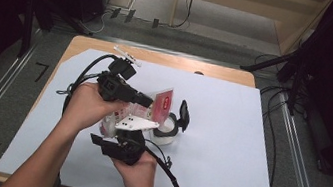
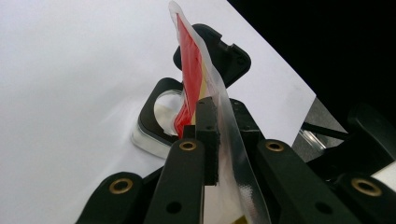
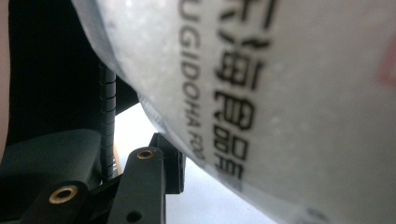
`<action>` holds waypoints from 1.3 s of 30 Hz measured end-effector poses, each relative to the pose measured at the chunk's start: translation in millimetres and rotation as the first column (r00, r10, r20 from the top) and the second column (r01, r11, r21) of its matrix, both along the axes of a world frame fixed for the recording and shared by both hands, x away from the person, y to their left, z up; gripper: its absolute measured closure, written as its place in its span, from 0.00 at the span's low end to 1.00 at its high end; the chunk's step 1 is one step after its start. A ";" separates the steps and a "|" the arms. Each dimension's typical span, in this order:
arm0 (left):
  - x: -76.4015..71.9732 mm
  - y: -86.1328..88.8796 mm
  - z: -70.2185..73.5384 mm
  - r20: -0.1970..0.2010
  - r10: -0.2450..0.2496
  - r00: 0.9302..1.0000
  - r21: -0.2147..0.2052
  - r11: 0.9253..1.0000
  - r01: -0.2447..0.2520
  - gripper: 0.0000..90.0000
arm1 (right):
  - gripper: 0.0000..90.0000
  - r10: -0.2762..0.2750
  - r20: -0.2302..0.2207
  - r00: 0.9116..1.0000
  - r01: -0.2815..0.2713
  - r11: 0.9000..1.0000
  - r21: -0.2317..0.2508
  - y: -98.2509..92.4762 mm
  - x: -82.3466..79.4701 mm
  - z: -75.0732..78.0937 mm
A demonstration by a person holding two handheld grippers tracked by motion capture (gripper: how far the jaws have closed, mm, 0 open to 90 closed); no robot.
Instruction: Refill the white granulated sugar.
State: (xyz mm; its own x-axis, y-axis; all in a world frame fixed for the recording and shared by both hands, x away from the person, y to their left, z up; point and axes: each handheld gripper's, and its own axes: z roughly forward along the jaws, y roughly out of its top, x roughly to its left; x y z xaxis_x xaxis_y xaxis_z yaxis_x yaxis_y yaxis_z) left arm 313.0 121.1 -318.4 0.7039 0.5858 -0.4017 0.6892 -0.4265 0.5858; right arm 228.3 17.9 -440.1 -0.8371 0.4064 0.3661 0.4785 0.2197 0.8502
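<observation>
1. Plastic bag point(image 1: 161, 100): clear film with a red-and-white printed panel, held up above the middle of the white sheet point(image 1: 226, 148) between the two grippers. In the left gripper view the bag point(image 2: 219, 112) stands on edge, its red panel facing left. In the right gripper view the bag point(image 3: 280, 93) sits very close to the camera, with black printed lettering running down it.
2. Left gripper point(image 1: 145, 101): jaws closed tight on the upper edge of the bag; in the left gripper view the film is pinched between the two black pads point(image 2: 208, 135).
3. Right gripper point(image 1: 119, 139): it sits under the lower part of the bag with a grey three-cornered plate on top. In the right gripper view one jaw shows beside the bag's bulging body; the other is hidden behind the bag, so whether the pads press on it cannot be told.
4. Container point(image 1: 166, 133): a small clear tub with a black rim, resting on the sheet just right of the grippers, directly under the bag.
5. Black lid point(image 1: 184, 114): stands upright at the far side of the container, touching it.
6. Table point(image 1: 160, 58): wooden edge visible beyond the sheet.
</observation>
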 end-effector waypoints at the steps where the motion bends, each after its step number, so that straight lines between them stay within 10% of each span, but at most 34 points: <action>1: -0.1 -0.2 0.0 0.002 0.000 1.000 0.002 1.000 0.000 0.95 | 0.70 0.001 0.000 1.000 -0.001 1.000 0.000 0.0 -0.1 0.0; 13: 1.8 1.0 -1.3 -0.012 -0.004 1.000 -0.016 1.000 0.004 0.95 | 0.70 0.010 0.009 1.000 -0.010 1.000 -0.010 -1.1 0.0 0.1; 28: 8.7 8.5 -7.9 -0.124 0.021 0.992 -0.099 0.995 -0.034 0.93 | 0.71 0.024 0.026 0.999 -0.023 0.999 -0.033 -0.5 -0.7 0.3; 39: 11.1 10.9 -8.3 -0.118 0.032 0.992 -0.089 0.995 -0.043 0.93 | 0.70 0.014 0.040 0.999 -0.012 0.999 -0.053 -0.4 -3.3 3.9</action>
